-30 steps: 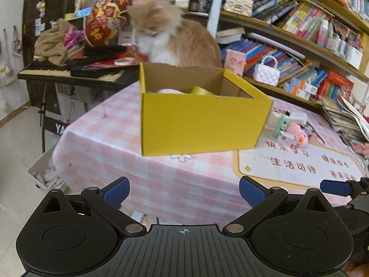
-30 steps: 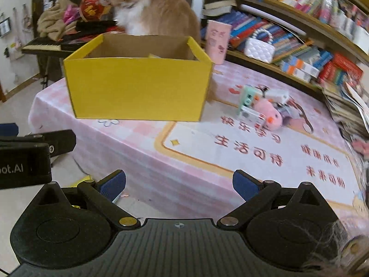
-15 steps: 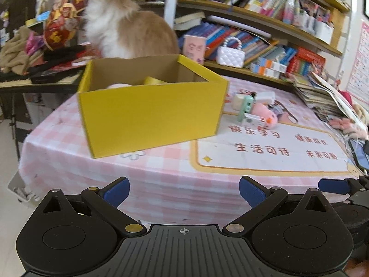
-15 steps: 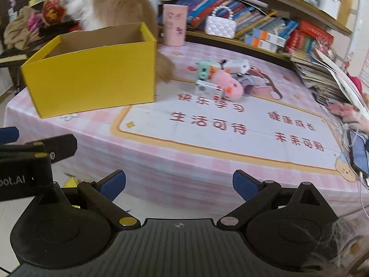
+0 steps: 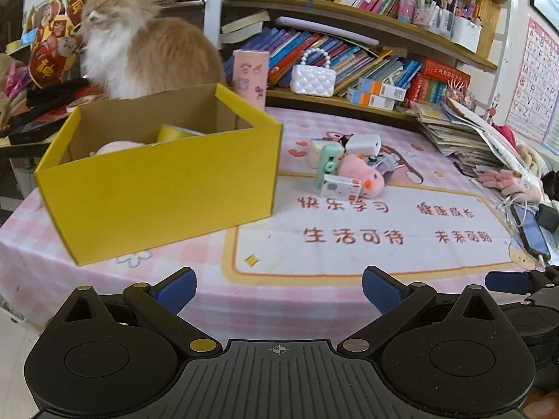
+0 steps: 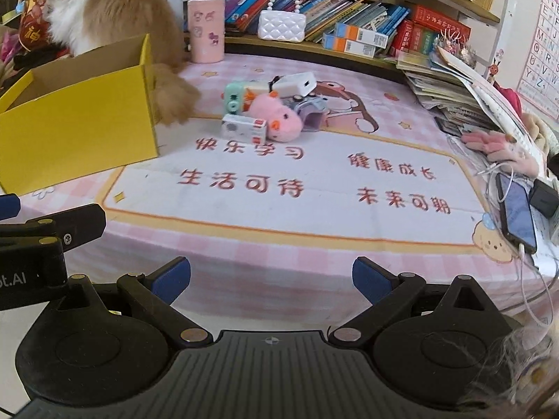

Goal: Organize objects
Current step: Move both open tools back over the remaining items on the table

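The right gripper hangs at the near edge of the table with its blue-padded fingers spread wide and nothing between them. The left gripper sits beside it, just as wide and just as empty, and its black arm shows at the left edge of the right view.

Ahead of both, past the printed mat, lies the pile still to be tidied: a small white box nearest, a pink plush pig touching it, a mint green toy behind, a white charger on top at the back and something purple under the pig. To the left stands the open yellow box, which already holds a pink soft thing and a yellow item.

The step in hand looks like the reach for the next piece. The small white box is the best first pick: it is closest, free on its near side and has flat, firm faces. The right gripper is the better placed one. It should go in low and level, straddle the short sides of that box and close only when both pads are past the edges, so that the pig is not dragged along. The pig will squash and can wait.

A cat sits behind the yellow box, its tail lying on the table between box and pile. The carry should rise clear over the box wall and keep away from the tail.
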Available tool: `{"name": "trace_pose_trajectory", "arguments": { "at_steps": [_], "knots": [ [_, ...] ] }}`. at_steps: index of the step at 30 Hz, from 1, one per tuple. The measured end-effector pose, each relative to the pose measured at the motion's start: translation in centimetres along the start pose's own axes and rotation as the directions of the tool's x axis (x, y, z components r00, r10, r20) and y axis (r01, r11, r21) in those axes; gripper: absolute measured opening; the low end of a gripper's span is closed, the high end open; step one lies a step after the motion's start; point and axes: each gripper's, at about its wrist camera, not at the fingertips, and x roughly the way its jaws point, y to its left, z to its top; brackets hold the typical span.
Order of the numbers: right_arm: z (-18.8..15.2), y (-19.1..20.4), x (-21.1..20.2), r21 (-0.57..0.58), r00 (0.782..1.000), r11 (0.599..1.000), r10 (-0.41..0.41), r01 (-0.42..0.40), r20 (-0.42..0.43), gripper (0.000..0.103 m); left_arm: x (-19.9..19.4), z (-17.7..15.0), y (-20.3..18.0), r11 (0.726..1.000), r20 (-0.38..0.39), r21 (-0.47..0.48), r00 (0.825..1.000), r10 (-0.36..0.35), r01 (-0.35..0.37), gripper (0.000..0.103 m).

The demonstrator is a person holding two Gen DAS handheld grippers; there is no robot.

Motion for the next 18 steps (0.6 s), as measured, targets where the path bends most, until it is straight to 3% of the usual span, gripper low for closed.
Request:
{"name": "trace_pose_trajectory", "arguments": {
  "at_steps": [18],
  "knots": [
    [3.0,-7.4,3.6,0.037,0.999,0.999,-0.040,0.040,-0.006,0.099,5.7,2.7,-5.8,1.000,-0.028,0.002,0.999,-0.027,0.027,0.101]
  ]
}}
